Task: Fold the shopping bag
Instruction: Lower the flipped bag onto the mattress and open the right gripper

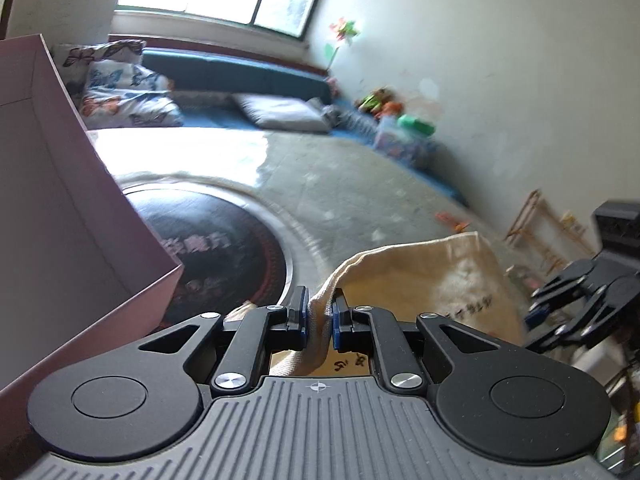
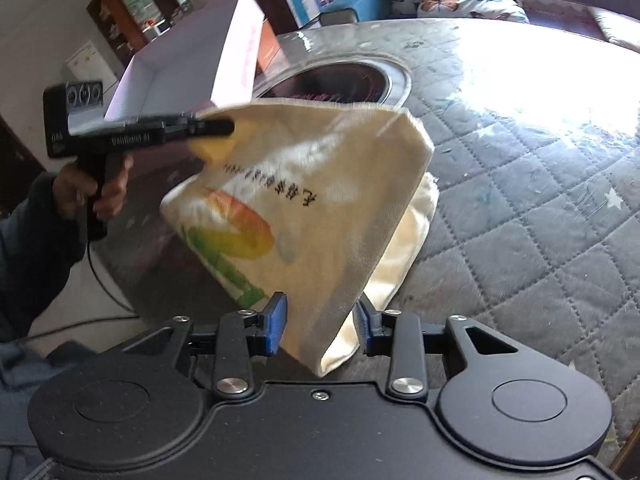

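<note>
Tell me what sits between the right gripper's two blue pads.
In the right wrist view, the lower corner of the cream shopping bag hangs between the right gripper's pads. The jaws stand apart, not clamped. The left gripper pinches the bag's far edge.

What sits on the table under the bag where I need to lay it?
Nothing visible on the quilted table cover beneath the canvas shopping bag. The open pink box and round inset lie farther back.
</note>
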Demonstrator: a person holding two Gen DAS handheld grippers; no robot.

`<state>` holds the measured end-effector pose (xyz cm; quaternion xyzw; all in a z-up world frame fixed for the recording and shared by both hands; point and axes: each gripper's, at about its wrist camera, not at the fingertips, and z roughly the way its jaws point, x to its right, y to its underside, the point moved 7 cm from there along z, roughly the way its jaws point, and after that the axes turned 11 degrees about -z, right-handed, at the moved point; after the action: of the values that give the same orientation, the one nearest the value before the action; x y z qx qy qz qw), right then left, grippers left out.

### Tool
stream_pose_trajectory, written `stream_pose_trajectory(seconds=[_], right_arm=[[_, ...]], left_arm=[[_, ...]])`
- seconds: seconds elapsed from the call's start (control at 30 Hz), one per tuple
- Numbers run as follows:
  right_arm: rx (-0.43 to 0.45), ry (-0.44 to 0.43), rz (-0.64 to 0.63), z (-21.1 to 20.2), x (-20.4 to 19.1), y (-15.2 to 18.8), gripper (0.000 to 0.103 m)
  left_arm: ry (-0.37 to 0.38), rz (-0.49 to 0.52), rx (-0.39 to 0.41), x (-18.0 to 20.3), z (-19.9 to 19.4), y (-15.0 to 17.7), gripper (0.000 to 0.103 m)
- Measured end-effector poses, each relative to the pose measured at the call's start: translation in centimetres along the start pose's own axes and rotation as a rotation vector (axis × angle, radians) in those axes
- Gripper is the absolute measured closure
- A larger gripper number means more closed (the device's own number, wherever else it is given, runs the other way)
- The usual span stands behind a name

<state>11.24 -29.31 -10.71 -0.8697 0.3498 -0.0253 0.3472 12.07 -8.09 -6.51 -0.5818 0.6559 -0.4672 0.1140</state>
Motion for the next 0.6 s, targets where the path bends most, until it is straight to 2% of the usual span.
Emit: stream_pose_trajectory(seconds=[0.17,0.33,0.6], right_arm=[[-0.002,0.085,-0.023,-0.3,-0.3,-0.8,0.057],[0.007,0.198,-0.135,-0.2,-1.0,-2.0,0.056],[0.026,0.213,-0.248,0.8,-2.1,-4.4,0.056]], left_arm=[[-0.037,0.028,-0.024,-0.2,1.1,0.1,0.091],[-0.066,0.035,-0.036,-0.2,1.6,0.5,0.091],[-0.073,0.008,-0.014,-0.2,1.0,0.3,0.091]])
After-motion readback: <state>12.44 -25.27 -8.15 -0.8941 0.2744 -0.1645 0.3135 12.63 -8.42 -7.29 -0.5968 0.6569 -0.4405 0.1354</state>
